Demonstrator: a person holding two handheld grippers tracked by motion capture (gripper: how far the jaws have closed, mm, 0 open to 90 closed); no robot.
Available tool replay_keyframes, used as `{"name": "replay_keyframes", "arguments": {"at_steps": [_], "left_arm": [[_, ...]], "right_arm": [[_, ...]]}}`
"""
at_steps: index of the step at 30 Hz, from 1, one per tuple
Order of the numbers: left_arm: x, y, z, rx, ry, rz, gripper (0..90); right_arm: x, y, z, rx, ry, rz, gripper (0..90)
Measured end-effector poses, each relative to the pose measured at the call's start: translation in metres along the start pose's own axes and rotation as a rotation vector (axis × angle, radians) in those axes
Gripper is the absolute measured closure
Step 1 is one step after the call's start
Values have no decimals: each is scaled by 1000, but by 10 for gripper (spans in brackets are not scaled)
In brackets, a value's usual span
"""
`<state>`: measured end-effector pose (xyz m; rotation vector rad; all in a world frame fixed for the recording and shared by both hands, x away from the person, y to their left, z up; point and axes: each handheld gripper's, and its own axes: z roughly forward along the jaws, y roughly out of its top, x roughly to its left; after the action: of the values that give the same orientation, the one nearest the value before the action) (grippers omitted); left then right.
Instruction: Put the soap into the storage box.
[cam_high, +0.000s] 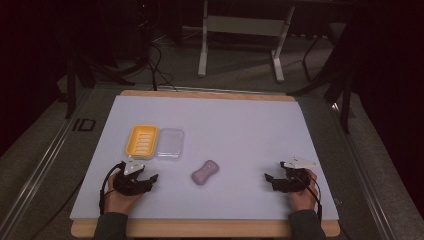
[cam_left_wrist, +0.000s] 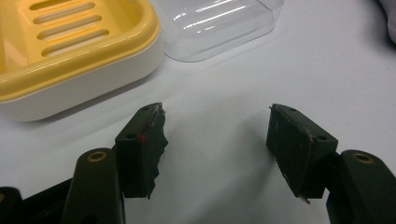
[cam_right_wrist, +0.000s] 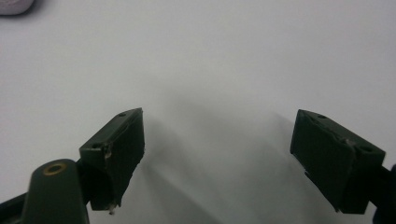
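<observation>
A yellow soap dish with a slotted insert sits left of centre on the white board, and its clear plastic lid lies just to its right. A pink bar of soap lies nearer the front, in the middle. My left gripper rests on the board in front of the dish, open and empty. The left gripper view looks past its jaws to the soap dish and the lid. At the front right my right gripper rests on the board, open with nothing between its fingers.
The white board lies on a wooden table whose edge runs along the front. Beyond the table are a dark floor, cables and the legs of a white stand.
</observation>
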<state>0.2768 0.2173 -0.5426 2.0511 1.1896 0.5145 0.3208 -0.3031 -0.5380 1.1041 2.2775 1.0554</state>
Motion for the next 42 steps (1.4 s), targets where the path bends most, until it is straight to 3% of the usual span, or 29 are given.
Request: {"name": "replay_keyframes", "arguments": {"at_steps": [3, 12, 18, 27, 42], "left_arm": [[-1, 0, 0, 2, 5, 3, 374], [-4, 12, -10, 30, -4, 26, 389], [-3, 29, -23, 28, -1, 41, 380], [-9, 50, -28, 34, -8, 61, 372], [-26, 75, -18, 131, -19, 126, 375]], "right_arm": [[1, 0, 0, -7, 18, -20, 148], [7, 0, 0, -2, -10, -68, 156], [6, -1, 0, -9, 3, -67, 158], [6, -1, -2, -23, -2, -58, 158], [5, -3, -5, -55, -2, -52, 158]]}}
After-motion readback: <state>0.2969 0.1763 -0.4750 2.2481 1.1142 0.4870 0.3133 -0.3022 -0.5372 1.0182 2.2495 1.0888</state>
